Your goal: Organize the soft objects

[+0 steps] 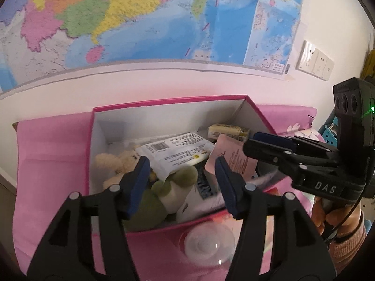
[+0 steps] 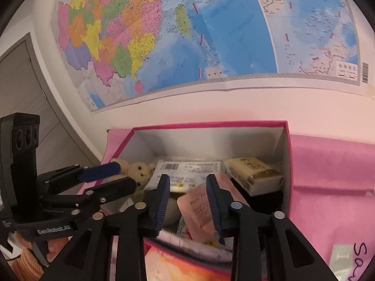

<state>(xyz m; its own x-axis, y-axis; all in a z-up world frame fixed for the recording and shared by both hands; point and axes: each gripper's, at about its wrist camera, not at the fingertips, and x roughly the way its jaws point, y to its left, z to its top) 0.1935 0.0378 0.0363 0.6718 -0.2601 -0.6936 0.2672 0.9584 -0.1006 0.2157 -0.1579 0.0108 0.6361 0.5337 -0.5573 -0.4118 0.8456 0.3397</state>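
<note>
Pink box [image 1: 131, 241] holds cream teddy [image 1: 117, 161], green plush [image 1: 168, 187], packets; both hand-held grippers [image 1: 182, 182] [image 2: 187, 201] agape, empty.

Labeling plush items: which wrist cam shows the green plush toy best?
Left wrist: the green plush toy lies in plain sight between the open left gripper fingers, inside the pink box. In the right wrist view that gripper's fingers cover its spot; I can't pick it out.

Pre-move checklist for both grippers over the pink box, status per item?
1. Left gripper open, holding nothing: ok.
2. Right gripper open: ok.
3. Pink box uncovered, top accessible: ok.
4. Room left in box: not ok, cream teddy bear, green plush, white packet and pink pouch crowd it.
5. Grippers apart from each other: ok.
6. More items outside the box: cannot tell.
</note>
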